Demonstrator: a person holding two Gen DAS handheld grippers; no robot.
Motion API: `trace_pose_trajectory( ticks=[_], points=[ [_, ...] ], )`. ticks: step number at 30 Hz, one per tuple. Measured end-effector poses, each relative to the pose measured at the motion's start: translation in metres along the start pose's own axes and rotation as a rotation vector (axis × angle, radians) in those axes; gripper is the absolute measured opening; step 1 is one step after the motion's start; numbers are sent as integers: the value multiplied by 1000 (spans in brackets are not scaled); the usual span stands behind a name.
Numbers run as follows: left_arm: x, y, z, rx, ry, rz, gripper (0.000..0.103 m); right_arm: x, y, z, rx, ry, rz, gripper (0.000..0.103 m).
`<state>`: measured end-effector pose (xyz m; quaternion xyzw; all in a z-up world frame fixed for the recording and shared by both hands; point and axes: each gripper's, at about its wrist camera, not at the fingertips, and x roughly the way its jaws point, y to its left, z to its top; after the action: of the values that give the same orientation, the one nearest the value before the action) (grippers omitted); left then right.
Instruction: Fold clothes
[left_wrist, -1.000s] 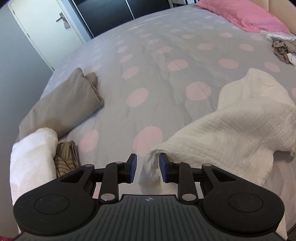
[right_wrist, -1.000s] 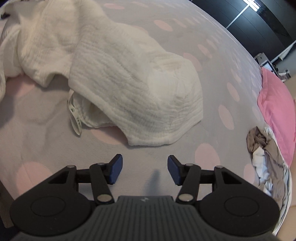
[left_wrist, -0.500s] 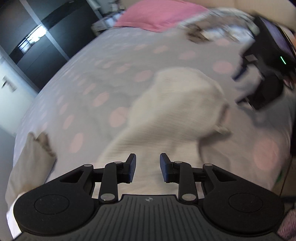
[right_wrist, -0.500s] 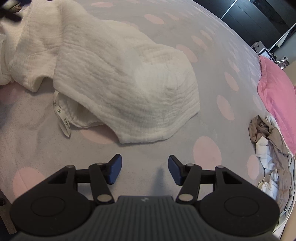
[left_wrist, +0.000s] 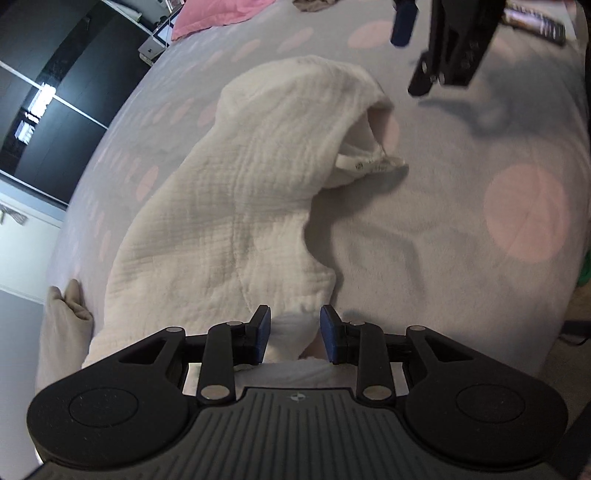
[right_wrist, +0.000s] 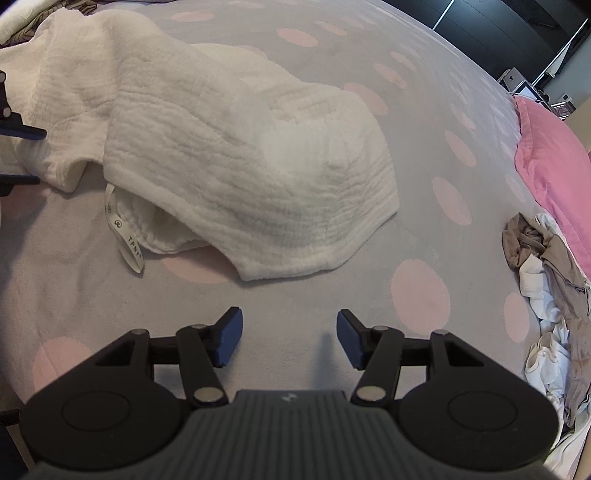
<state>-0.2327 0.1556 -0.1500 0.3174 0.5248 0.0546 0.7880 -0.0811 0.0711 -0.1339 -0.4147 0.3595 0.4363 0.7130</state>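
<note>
The crumpled white crinkle-cotton garment (left_wrist: 236, 206) lay lengthwise on the grey pink-dotted bedspread (left_wrist: 461, 236), stretching away from the left gripper (left_wrist: 294, 334), whose parted jaws straddled its near end; the right gripper (right_wrist: 289, 339) hung wide, empty, short of the hem.

1. Your left gripper (left_wrist: 294, 334) hides the near end of the garment (left_wrist: 236, 206); you can't tell whether the pads touch cloth.
2. The right gripper (left_wrist: 436, 44) is cut off by the left view's top edge and blurred.
3. The label (right_wrist: 127, 236) print is too small to read fully.
4. The clothes pile (right_wrist: 546, 288) runs off the right edge.
</note>
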Motion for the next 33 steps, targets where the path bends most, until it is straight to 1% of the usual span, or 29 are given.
trace_pose_trajectory(
  ticks=[4, 12, 14, 17, 19, 20, 22, 23, 26, 30, 33],
  points=[
    [13, -14, -13, 93, 27, 49, 28, 2, -3, -2, 6, 5, -3, 60],
    [19, -32, -35, 275, -23, 86, 28, 8, -5, -6, 15, 23, -8, 60],
    [22, -32, -37, 282, -31, 77, 28, 9, -3, -5, 15, 23, -7, 60],
    [29, -28, -33, 230, -22, 60, 29, 9, 2, -6, 12, 18, -3, 60],
    [28, -27, -31, 211, -25, 67, 29, 8, 5, -6, 8, 12, 0, 60],
    [28, -27, -31, 203, -27, 73, 28, 8, 6, -7, 3, 7, -1, 60],
    [25, -25, -29, 179, -32, 80, 22, 7, 10, -9, -14, -4, -7, 60],
    [23, -19, -26, 145, -33, 72, 16, 6, 11, -10, -26, -10, -12, 60],
    [13, 5, -18, 18, -32, 35, 11, 3, 17, -13, -60, -26, -24, 60],
    [-2, 47, -13, -136, -29, -20, 9, 0, 23, -16, -118, -51, -42, 61],
    [-12, 78, -16, -227, -32, -26, 9, -3, 30, -17, -182, -83, -70, 61]
  ],
)
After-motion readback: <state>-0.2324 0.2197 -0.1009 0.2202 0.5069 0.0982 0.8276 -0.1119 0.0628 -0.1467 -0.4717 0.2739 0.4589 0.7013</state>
